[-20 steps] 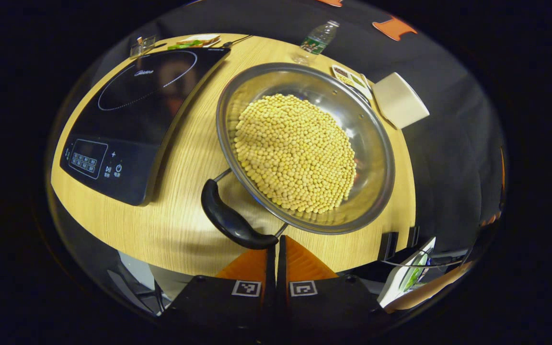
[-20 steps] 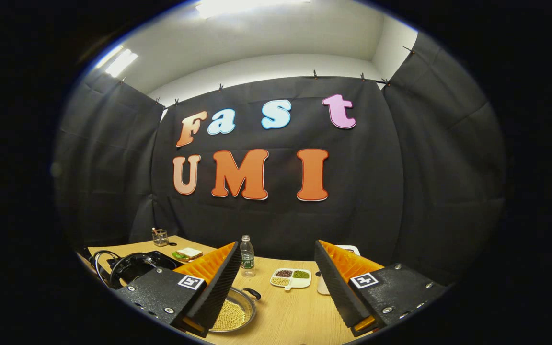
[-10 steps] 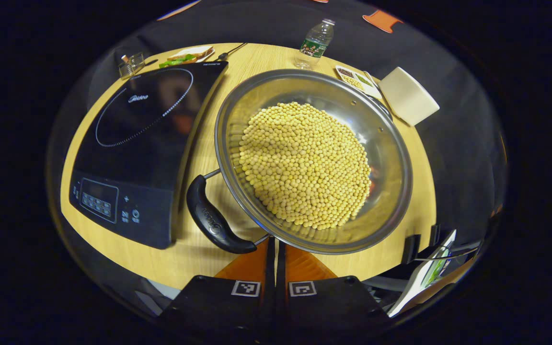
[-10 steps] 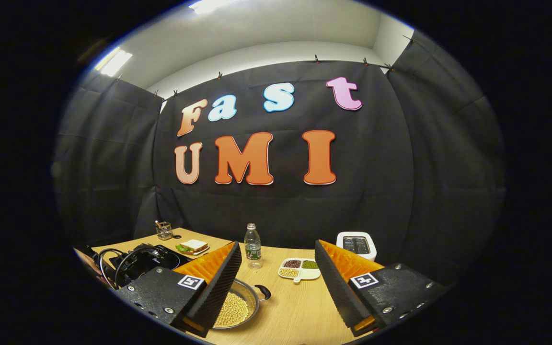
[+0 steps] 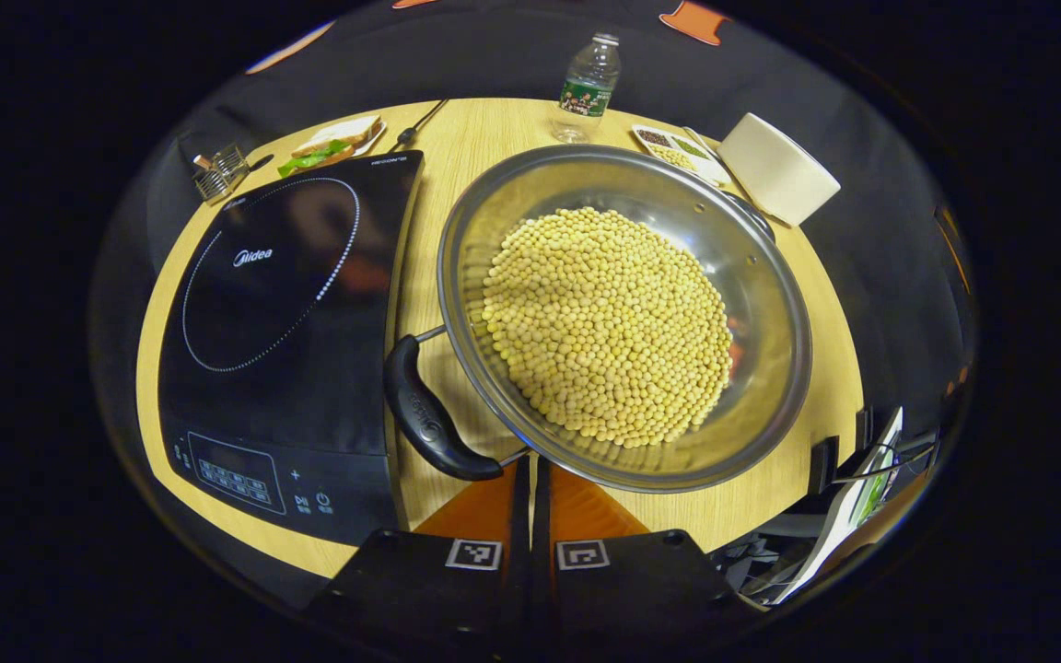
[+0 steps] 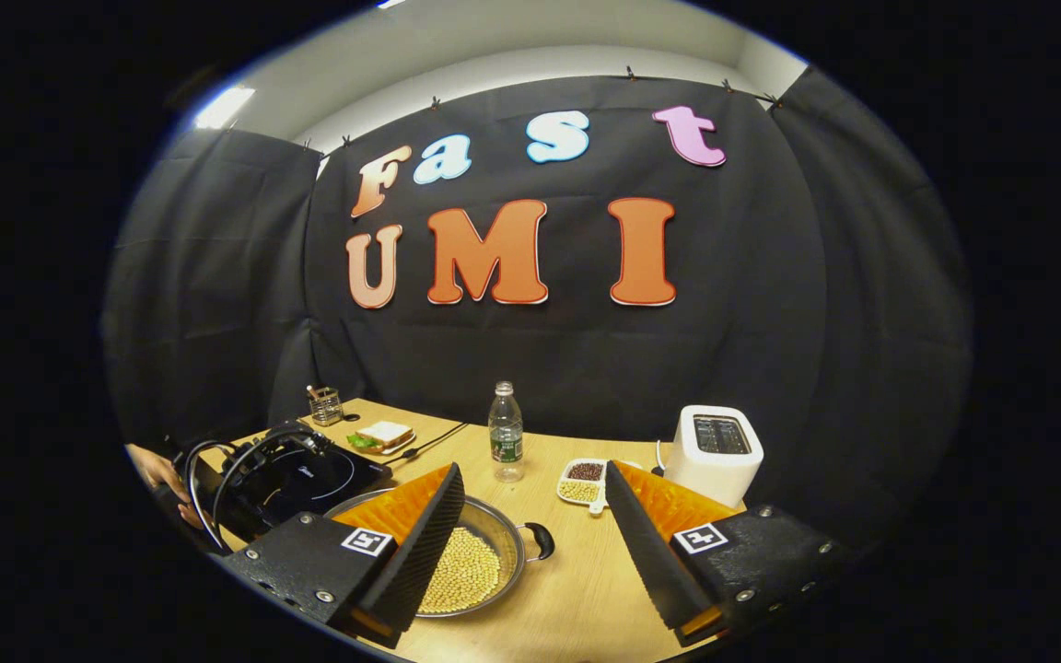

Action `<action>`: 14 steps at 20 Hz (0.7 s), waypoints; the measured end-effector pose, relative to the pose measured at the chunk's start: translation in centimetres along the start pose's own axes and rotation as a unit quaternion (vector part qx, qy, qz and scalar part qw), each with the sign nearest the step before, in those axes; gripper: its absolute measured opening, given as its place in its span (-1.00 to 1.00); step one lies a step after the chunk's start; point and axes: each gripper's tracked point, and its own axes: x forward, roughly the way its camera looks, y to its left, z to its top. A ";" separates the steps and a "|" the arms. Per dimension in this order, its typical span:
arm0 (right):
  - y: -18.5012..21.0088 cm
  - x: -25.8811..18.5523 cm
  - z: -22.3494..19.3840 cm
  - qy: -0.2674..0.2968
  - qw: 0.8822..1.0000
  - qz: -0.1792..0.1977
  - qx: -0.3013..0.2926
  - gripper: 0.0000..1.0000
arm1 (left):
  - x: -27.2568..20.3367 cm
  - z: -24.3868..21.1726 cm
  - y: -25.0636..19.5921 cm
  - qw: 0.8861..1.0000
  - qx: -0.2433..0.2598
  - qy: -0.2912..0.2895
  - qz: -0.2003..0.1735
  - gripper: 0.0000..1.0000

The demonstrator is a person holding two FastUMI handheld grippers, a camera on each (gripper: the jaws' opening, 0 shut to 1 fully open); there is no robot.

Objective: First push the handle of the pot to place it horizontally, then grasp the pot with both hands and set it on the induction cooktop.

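A steel pot full of yellow beans sits on the wooden table, right of the black induction cooktop. Its near black handle lies beside the cooktop's edge; the far handle points toward the toaster. My left gripper is shut with nothing in it, its tips right at the near handle's end and the pot's rim. In the right gripper view, my right gripper hangs open above the table, behind the pot, whose handle sticks out to the right. The cooktop lies left of the pot.
At the back stand a white toaster, a water bottle, a divided dish of beans, a sandwich plate and a small glass holder. A hand and cables show at the left. The table's near edge runs just below the pot.
The right gripper has tilted down, bringing more of the table into its view. In that view the pot's far handle has swung to the right. The left gripper stays shut by the near handle.
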 end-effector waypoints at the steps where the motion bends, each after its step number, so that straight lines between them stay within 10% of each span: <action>1: 0.4 0.5 -0.3 0.007 1.000 0.003 -0.001 0.91 | 0.0 0.3 0.5 1.000 0.004 0.001 0.001 -0.84; 14: 4.1 4.9 -3.9 0.087 0.996 0.024 0.018 0.92 | 0.9 5.3 5.0 0.996 0.091 -0.026 -0.001 -0.84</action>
